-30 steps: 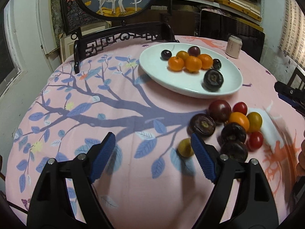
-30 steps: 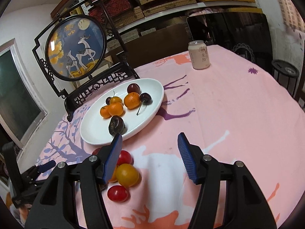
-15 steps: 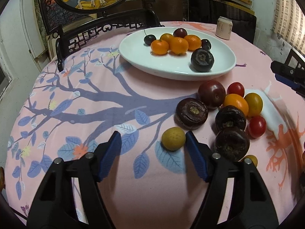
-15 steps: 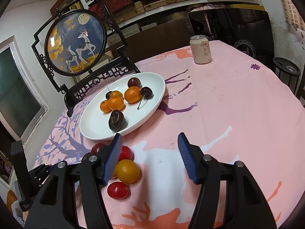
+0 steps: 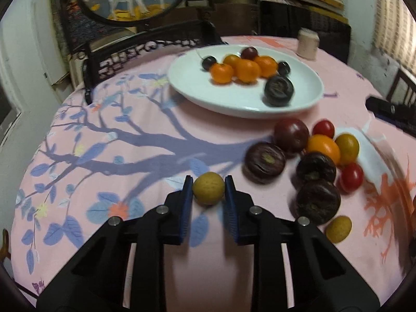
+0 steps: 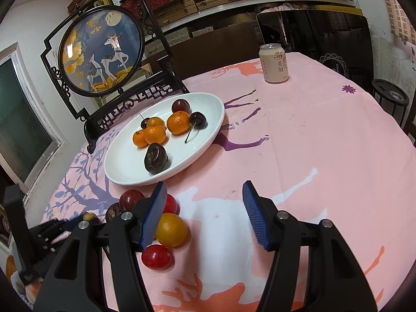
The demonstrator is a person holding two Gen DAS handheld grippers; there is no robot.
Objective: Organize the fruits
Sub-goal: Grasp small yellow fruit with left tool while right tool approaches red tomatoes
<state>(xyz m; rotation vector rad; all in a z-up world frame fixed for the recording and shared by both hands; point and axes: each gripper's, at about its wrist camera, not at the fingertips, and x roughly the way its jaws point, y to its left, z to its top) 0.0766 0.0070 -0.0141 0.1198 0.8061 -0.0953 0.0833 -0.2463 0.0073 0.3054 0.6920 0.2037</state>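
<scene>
Pick step: left gripper pinching a small yellow-brown fruit on the pink tablecloth, well in front of the white plate, beside the loose fruit pile. Blue pads touch both sides; fruit looks just off or barely on the cloth, can't tell. Right gripper spread, nothing between its fingers, hovering near the plate's front edge. Next, likely: lift, carry to the plate, release clear of the oranges.
</scene>
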